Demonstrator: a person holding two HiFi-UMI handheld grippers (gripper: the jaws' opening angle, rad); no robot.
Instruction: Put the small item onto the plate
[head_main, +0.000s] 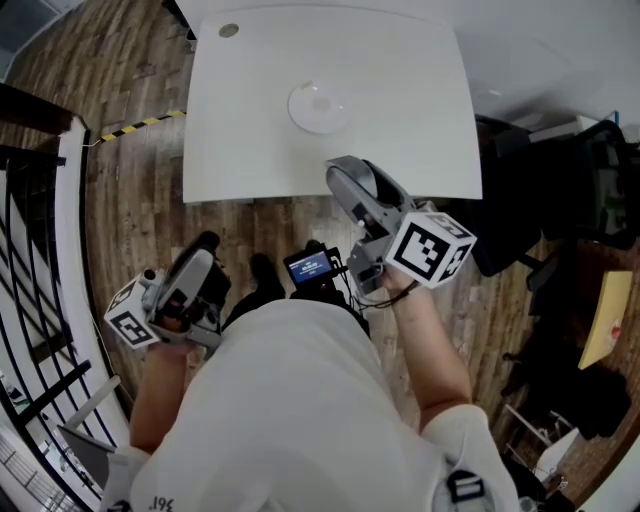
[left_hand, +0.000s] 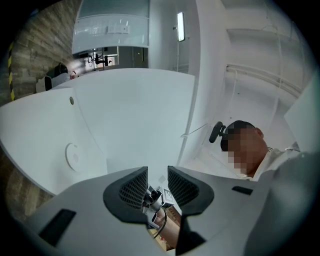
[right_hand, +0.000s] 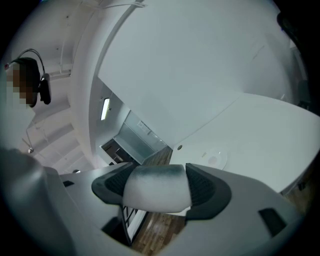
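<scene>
A white plate (head_main: 320, 106) lies empty near the middle of the white table (head_main: 250, 150). My right gripper (head_main: 347, 178) hangs over the table's near edge, just short of the plate. In the right gripper view its jaws are shut on the small item (right_hand: 156, 187), a white roll with a grey-dusted top, and the plate (right_hand: 216, 159) lies beyond it. My left gripper (head_main: 205, 248) is low at the left, off the table and above the wooden floor. In the left gripper view its jaws (left_hand: 157, 176) stand open with nothing between them, and the plate (left_hand: 74, 156) lies far to the left.
A small round grommet (head_main: 229, 30) sits at the table's far left corner. A black office chair (head_main: 520, 220) stands right of the table. Black railings (head_main: 40, 250) run along the left, and yellow-black tape (head_main: 140, 124) marks the floor. A small device with a blue screen (head_main: 313, 266) hangs before my chest.
</scene>
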